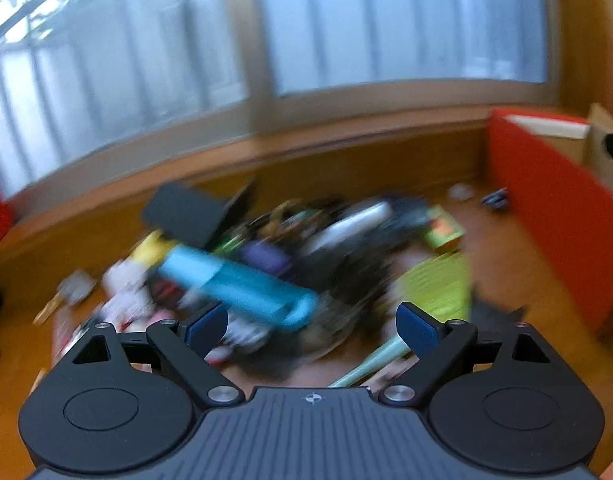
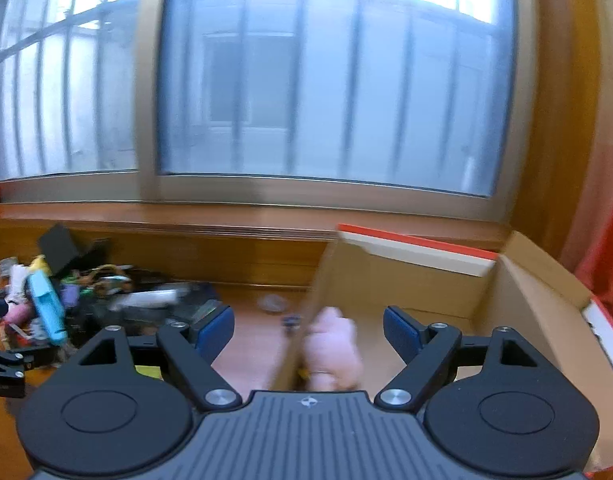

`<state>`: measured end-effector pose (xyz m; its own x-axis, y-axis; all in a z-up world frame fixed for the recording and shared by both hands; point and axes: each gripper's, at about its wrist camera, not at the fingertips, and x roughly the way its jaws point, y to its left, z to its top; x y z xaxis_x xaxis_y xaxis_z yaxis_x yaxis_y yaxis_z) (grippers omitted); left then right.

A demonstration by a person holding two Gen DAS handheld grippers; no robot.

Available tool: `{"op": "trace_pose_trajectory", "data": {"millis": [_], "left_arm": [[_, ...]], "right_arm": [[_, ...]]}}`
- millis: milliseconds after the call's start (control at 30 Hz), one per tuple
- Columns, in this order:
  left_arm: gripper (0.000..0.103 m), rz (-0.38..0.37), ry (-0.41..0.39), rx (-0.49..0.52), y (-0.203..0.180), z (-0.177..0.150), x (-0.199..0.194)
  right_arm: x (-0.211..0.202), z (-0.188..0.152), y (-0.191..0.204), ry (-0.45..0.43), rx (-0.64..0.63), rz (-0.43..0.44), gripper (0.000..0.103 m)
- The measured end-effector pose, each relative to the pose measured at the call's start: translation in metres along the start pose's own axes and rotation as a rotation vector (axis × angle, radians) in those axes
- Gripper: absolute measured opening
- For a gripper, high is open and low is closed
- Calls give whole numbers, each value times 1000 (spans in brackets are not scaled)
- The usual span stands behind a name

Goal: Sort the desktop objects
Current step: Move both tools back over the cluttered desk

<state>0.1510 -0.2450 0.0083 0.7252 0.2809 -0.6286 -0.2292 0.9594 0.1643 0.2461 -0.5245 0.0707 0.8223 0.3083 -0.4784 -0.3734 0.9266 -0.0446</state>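
Note:
A blurred heap of desktop objects (image 1: 290, 248) lies on the wooden desk (image 1: 502, 264). In it I make out a light blue case (image 1: 234, 284), a lime green sheet (image 1: 438, 288), a silver tube (image 1: 354, 224) and a black box (image 1: 186, 216). My left gripper (image 1: 312, 328) is open and empty, just above the near side of the heap. My right gripper (image 2: 308, 332) is open and empty above a cardboard box (image 2: 522, 300). A pink soft object (image 2: 332, 344) lies in the box below the right gripper. The heap also shows at the left in the right wrist view (image 2: 86, 300).
A red panel (image 1: 554, 216), the box's outer side, stands at the right of the desk. A pale green stick (image 1: 370, 364) lies near the left gripper. Small loose bits (image 1: 494, 200) sit near the back wall. A window (image 2: 306, 80) runs behind the desk.

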Motion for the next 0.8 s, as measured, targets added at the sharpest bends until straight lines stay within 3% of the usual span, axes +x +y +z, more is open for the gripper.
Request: {"op": "trace_pose_trajectory", "data": {"millis": [267,533,800], "left_arm": [[92,93,25,-71,67,-23,5],[92,84,52,-45,103,-42,7],[93,66,106,-129,125,-79,-9]], "right_arm": [[6,1,77,33,-66,152,85],[11,-20,149,131,-144,327,85],[20,-45,224,191,-365,545,84]]}}
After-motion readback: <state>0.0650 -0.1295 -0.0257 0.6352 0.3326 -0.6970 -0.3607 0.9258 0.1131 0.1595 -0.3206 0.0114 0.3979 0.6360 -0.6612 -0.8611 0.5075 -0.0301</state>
